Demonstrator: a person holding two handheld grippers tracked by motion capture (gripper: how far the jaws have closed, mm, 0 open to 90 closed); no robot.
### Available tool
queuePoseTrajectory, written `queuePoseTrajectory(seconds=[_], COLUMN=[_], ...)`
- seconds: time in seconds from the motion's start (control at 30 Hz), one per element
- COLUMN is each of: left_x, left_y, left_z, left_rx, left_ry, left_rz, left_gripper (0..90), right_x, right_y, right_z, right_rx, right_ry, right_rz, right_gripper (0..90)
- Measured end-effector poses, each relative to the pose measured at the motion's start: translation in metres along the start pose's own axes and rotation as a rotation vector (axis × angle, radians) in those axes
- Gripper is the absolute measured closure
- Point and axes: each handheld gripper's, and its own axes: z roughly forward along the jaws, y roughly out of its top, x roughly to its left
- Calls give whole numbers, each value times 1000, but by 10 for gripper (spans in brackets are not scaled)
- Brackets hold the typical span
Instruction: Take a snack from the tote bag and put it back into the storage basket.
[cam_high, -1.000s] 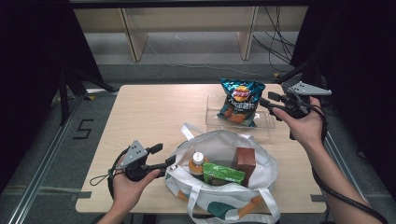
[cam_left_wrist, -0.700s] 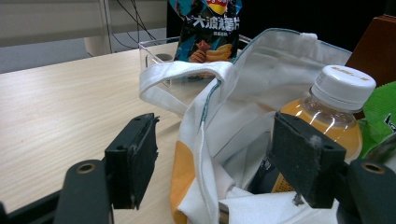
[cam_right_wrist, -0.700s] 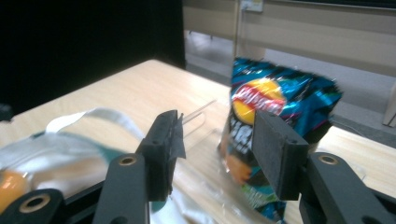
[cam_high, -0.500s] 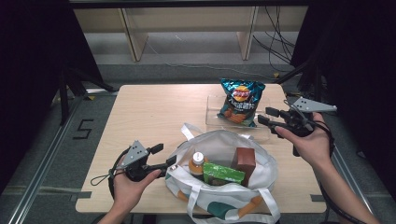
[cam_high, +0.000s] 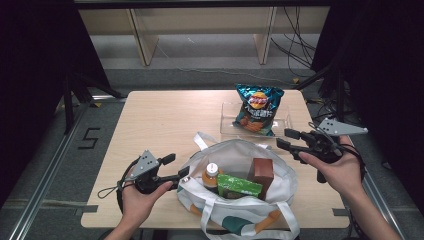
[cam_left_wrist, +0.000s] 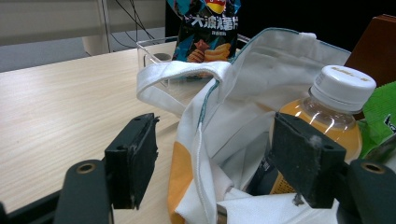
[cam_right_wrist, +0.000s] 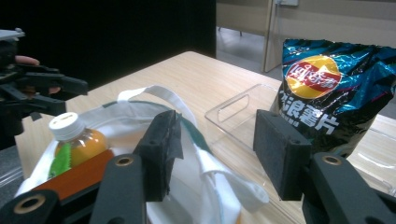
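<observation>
A white tote bag (cam_high: 235, 155) lies open at the table's near side, holding an orange-drink bottle (cam_high: 212, 174), a green packet (cam_high: 239, 186) and a brown box (cam_high: 262, 172). My left gripper (cam_high: 176, 166) is open, its jaws either side of the bag's left rim (cam_left_wrist: 205, 135) without pressing it; the bottle (cam_left_wrist: 336, 107) stands just past its right jaw. My right gripper (cam_high: 286, 139) is open and empty, hovering by the bag's right rim and pointing left. A blue chip bag (cam_high: 257, 109) leans in a clear tray (cam_high: 282, 125) behind it.
In the right gripper view the chip bag (cam_right_wrist: 327, 88) and tray (cam_right_wrist: 233, 112) lie ahead to the right, and the tote bag (cam_right_wrist: 140, 121) sits to the left. The far left half of the wooden table (cam_high: 160, 120) is bare. A shelf unit stands beyond the table.
My right gripper has drawn back from beside the chip bag toward the near edge, ending at the tote bag's right rim. The left gripper has stayed put.
</observation>
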Motion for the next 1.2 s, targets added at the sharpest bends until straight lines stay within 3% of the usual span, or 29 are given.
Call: queuePoseTrajectory(seconds=[0.03,0.3,0.33,0.37,0.43,0.47,0.57,0.6,0.67,0.73,0.77,0.83,0.9,0.93,0.97,1.0,1.03,1.1,1.17,1.2], left_x=[0,1,1,1,0,0,-1,-2,-1,-1,-1,-1,-1,-1,-1,-1,-1,-1,-1,-1], left_y=[0,1,1,1,1,1,1,1,1,1,1,1,1,1,1,1,0,1,1,1], left_z=[0,-1,-2,-2,-2,-2,-3,-3,-3,-4,-4,-4,-4,-4,-4,-3,-2,-1,-2,-2], left_rx=[0,-15,-15,-15,-11,-10,-6,-6,-5,-11,-15,-13,-16,-10,-6,-8,-11,-2,-4,-12], left_ry=[0,-3,0,0,6,6,5,8,6,3,-1,7,6,11,13,11,9,14,15,11], left_rz=[0,-5,-7,-7,-5,-5,-4,-14,4,3,4,2,-2,0,-2,-10,-10,0,3,-4], left_gripper=[309,308,308,308,307,307,307,307,306,307,307,307,307,307,306,306,306,306,306,306], right_x=[1,7,6,10,11,14,14,16,14,15,14,16,15,17,15,15,13,14,11,11], right_y=[-1,-10,-11,-11,-12,-12,-13,-13,-13,-14,-15,-18,-20,-21,-22,-23,-23,-24,-24,-24], right_z=[-1,-9,-9,-10,-11,-11,-13,-14,-15,-17,-16,-17,-16,-17,-16,-16,-17,-16,-17,-17], right_rx=[-26,0,1,0,-7,2,-18,-4,-16,0,-11,15,16,28,9,27,23,5,15,11], right_ry=[-3,26,19,27,38,43,40,50,47,62,46,62,68,67,73,76,76,62,81,80], right_rz=[-14,-2,-24,8,-23,13,-34,-7,-31,-14,-36,-2,-13,21,-4,9,-14,15,-19,-13], right_gripper=[500,486,483,481,474,471,469,468,467,467,466,463,463,463,463,463,463,463,461,459])
